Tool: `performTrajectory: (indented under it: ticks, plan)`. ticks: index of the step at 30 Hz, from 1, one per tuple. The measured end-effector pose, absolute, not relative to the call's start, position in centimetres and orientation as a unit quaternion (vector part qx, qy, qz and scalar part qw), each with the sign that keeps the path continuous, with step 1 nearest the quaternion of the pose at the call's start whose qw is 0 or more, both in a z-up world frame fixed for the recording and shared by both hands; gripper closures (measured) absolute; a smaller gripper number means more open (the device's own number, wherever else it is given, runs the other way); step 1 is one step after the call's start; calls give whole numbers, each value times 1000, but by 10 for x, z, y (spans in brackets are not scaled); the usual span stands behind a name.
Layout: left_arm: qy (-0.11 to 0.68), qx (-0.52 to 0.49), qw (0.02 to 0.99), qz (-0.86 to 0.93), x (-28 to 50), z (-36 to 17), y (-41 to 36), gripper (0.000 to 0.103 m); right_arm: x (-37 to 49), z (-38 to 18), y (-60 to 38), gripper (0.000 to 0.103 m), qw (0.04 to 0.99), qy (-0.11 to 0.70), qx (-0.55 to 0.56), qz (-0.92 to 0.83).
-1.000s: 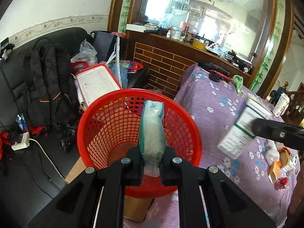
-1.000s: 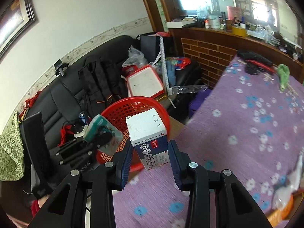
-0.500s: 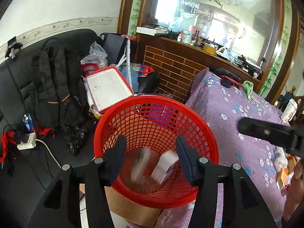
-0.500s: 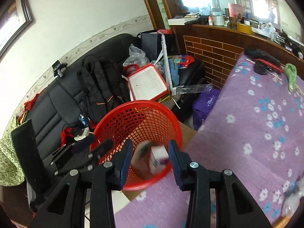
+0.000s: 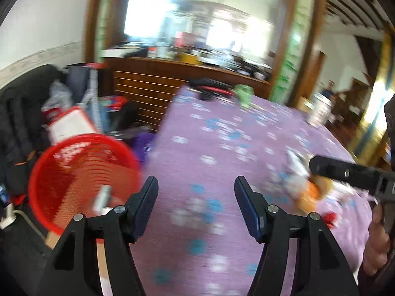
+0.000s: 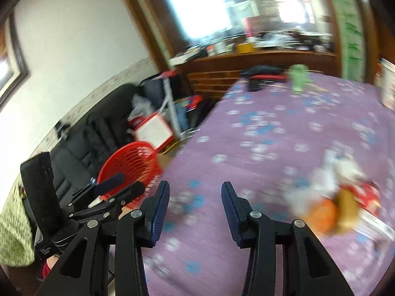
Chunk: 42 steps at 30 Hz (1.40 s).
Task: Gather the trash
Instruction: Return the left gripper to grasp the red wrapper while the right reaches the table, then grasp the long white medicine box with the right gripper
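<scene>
Both views are motion-blurred. The red mesh basket (image 5: 81,175) stands beside the table's left edge, with a white carton (image 5: 101,197) lying inside; it also shows in the right wrist view (image 6: 130,167). My left gripper (image 5: 196,187) is open and empty above the purple flowered tablecloth (image 5: 222,133). My right gripper (image 6: 195,192) is open and empty over the same cloth (image 6: 284,123). A heap of trash, white wrappers with orange and red pieces (image 6: 335,197), lies on the table to the right; it also shows in the left wrist view (image 5: 306,187).
A black sofa (image 6: 81,133) with a backpack, bags and a white tray (image 5: 66,123) stands left of the basket. A green item (image 6: 298,79) and black and red tools (image 6: 261,74) lie at the table's far end. A brick counter (image 5: 148,91) stands behind.
A second ago each gripper held trash over the basket: the left a wrapper, the right a carton. Both opened and dropped it in. Both have now swung right, over the table.
</scene>
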State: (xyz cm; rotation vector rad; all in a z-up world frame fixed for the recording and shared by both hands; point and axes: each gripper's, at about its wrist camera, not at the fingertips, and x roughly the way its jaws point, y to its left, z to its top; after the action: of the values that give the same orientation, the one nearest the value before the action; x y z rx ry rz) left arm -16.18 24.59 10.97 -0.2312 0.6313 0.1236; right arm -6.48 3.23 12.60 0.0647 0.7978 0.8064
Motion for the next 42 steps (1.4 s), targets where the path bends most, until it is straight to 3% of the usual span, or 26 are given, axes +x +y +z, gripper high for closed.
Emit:
performTrajectory:
  ticks: [10, 14, 24, 26, 27, 28, 36, 42]
  plan:
    - [369, -47, 922, -108, -135, 77, 94, 32, -60, 109, -137, 56, 884, 381, 109, 247]
    - [375, -3, 916, -144, -129, 65, 41, 23, -56, 101, -182, 56, 888, 383, 143, 211]
    - [412, 66, 898, -138, -91, 29, -22, 22, -30, 74, -229, 53, 883, 404, 167, 171]
    - [418, 62, 896, -138, -84, 25, -25, 29, -17, 70, -230, 53, 882, 406, 165, 170]
    - [422, 60, 894, -138, -82, 23, -26, 44, -9, 66, -231, 53, 881, 413, 160, 169]
    - [433, 59, 889, -137, -78, 20, -27, 52, 0, 62, -231, 53, 878, 420, 161, 165]
    - [423, 35, 893, -147, -85, 26, -18, 55, 39, 25, -232, 53, 841, 464, 195, 200]
    - [405, 11, 903, -143, -96, 42, 2, 55, 0, 29, -205, 50, 815, 480, 172, 274]
